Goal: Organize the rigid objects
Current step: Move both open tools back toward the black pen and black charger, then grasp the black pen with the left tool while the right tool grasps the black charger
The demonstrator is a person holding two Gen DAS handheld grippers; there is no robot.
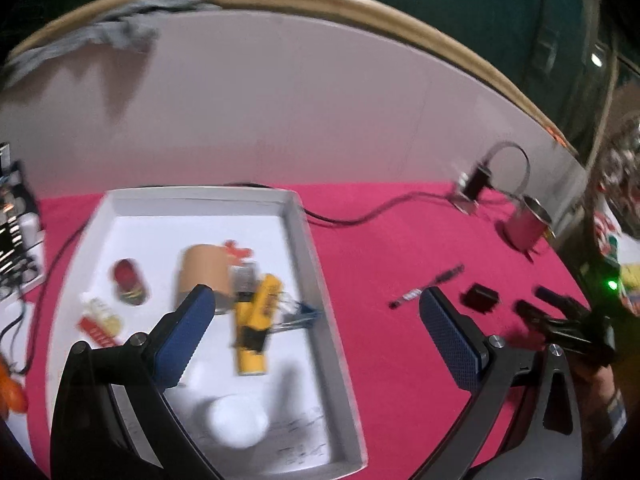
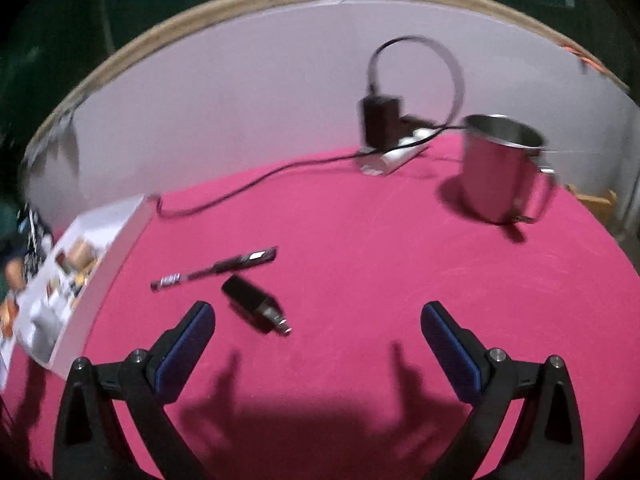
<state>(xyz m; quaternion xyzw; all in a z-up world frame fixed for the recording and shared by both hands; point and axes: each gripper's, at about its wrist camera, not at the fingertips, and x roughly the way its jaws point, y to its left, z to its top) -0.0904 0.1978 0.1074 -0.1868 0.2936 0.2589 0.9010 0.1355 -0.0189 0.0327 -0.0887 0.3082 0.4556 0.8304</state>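
A white tray (image 1: 304, 240) on the pink cloth holds a brown roll (image 1: 204, 272), a red toy car (image 1: 128, 280), a yellow tool (image 1: 256, 324), a blue clip (image 1: 300, 314) and a white round object (image 1: 236, 420). My left gripper (image 1: 316, 294) hangs open over the tray's right rim with nothing between its fingers. On the cloth to the right lie a black pen (image 2: 216, 268) and a black plug adapter (image 2: 256, 304). My right gripper (image 2: 318, 308) is open and empty just right of the adapter. The left wrist view also shows the pen (image 1: 426, 288), adapter (image 1: 480, 298) and right gripper (image 1: 538, 300).
A steel mug (image 2: 500, 168) stands at the far right. A white power strip (image 2: 388, 156) with a black charger and cable sits against the back wall. The tray (image 2: 116, 248) lies at the left. Cables and boxes (image 1: 16, 232) crowd the left edge.
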